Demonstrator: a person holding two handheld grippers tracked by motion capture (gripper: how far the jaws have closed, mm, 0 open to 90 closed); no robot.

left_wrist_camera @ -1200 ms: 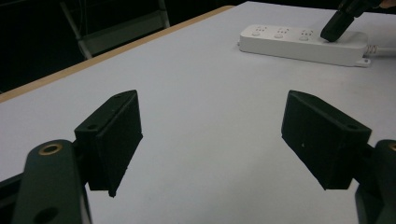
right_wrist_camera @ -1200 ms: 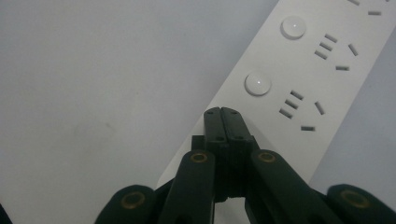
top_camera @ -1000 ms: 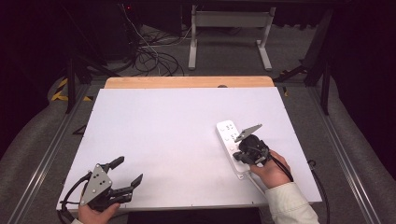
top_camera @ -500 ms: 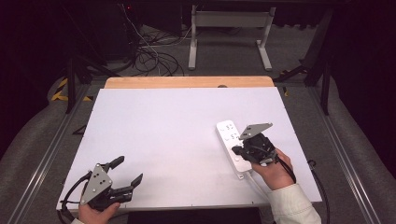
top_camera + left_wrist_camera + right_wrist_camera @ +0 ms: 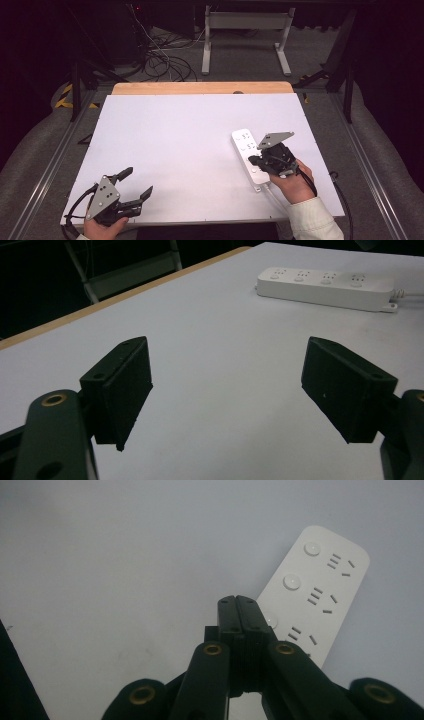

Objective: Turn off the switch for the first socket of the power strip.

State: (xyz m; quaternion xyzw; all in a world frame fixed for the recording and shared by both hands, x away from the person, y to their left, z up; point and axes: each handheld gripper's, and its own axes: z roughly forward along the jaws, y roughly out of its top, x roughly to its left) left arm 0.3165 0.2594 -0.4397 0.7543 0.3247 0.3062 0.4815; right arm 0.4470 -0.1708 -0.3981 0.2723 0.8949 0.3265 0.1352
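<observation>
High view: a white power strip (image 5: 251, 160) lies on the right half of the white counter (image 5: 190, 145), its length running away from the person, with its cord leaving the near end toward the counter's front edge. The right tongs (image 5: 255, 161) hover over the strip's near half, held in the person's right hand (image 5: 292, 177). In the right gripper view the right tongs (image 5: 236, 611) are clenched, the two jaws pressed flat together with nothing between them, their joined tip standing above the row of round switch buttons on the power strip (image 5: 320, 590). Whether the tip touches the casing cannot be told; it looks just above it.

The left tongs (image 5: 134, 186) rest at the near left corner of the counter, well apart from the strip. In the left gripper view the left tongs (image 5: 227, 385) are released, jaws spread wide over bare counter, with the power strip (image 5: 325, 285) far off and untouched.

Judging from this, the step in hand is pressing the strip's switches with the closed tip used as a single finger, and the tip seems to sit between presses, near the third button from the far end. The next move probably calls for lining the tip squarely over one round button and coming straight down, gently, since the strip lies loose and a sideways push could slide it. The left tongs could steady the far end if it shifts.
</observation>
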